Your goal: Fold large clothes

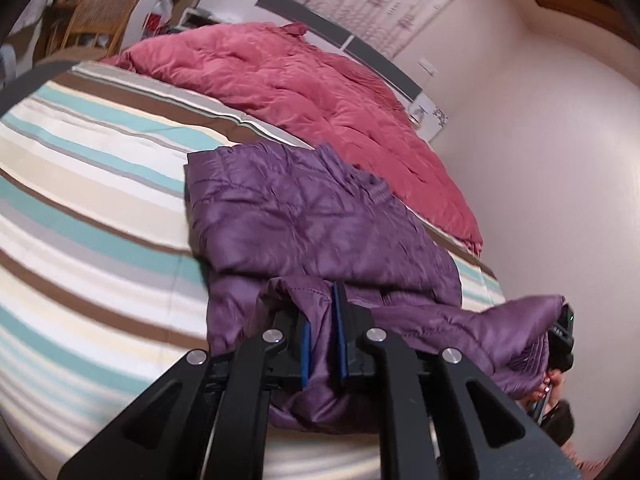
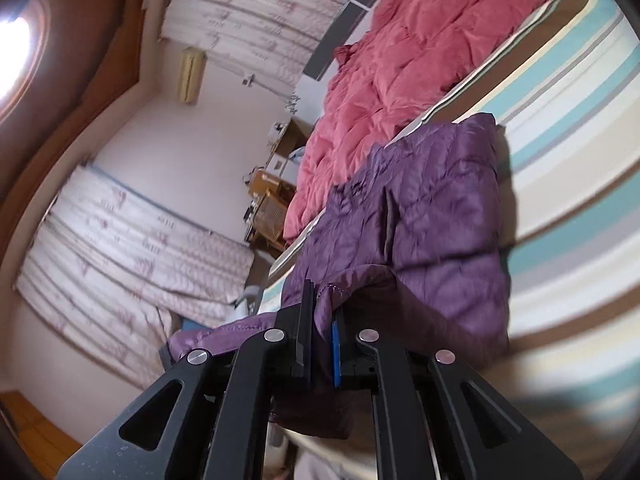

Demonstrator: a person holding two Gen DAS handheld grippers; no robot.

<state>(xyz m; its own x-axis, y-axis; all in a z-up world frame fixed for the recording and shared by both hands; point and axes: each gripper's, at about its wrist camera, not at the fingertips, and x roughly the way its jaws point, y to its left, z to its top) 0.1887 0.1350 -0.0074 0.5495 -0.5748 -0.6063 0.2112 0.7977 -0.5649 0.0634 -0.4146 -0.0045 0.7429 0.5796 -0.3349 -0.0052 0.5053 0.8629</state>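
A purple quilted jacket [image 1: 304,216] lies partly on the striped bed, its near edge lifted off the cover. My left gripper [image 1: 322,312] is shut on a bunched fold of that near edge, purple cloth pinched between the blue pads [image 1: 340,344]. In the left wrist view the lifted hem runs right to my right gripper [image 1: 562,332], held by a hand. From the right wrist view, my right gripper [image 2: 322,320] is shut on another fold of the purple jacket [image 2: 432,216], with fabric hanging below the fingers.
A crumpled pink duvet [image 1: 304,80] covers the far part of the striped bed [image 1: 88,184], just behind the jacket. A white wall [image 1: 540,160] runs along the bed's right side. A wicker chair [image 1: 100,16] and desk clutter stand beyond the bed. Patterned curtains [image 2: 132,248] hang at the windows.
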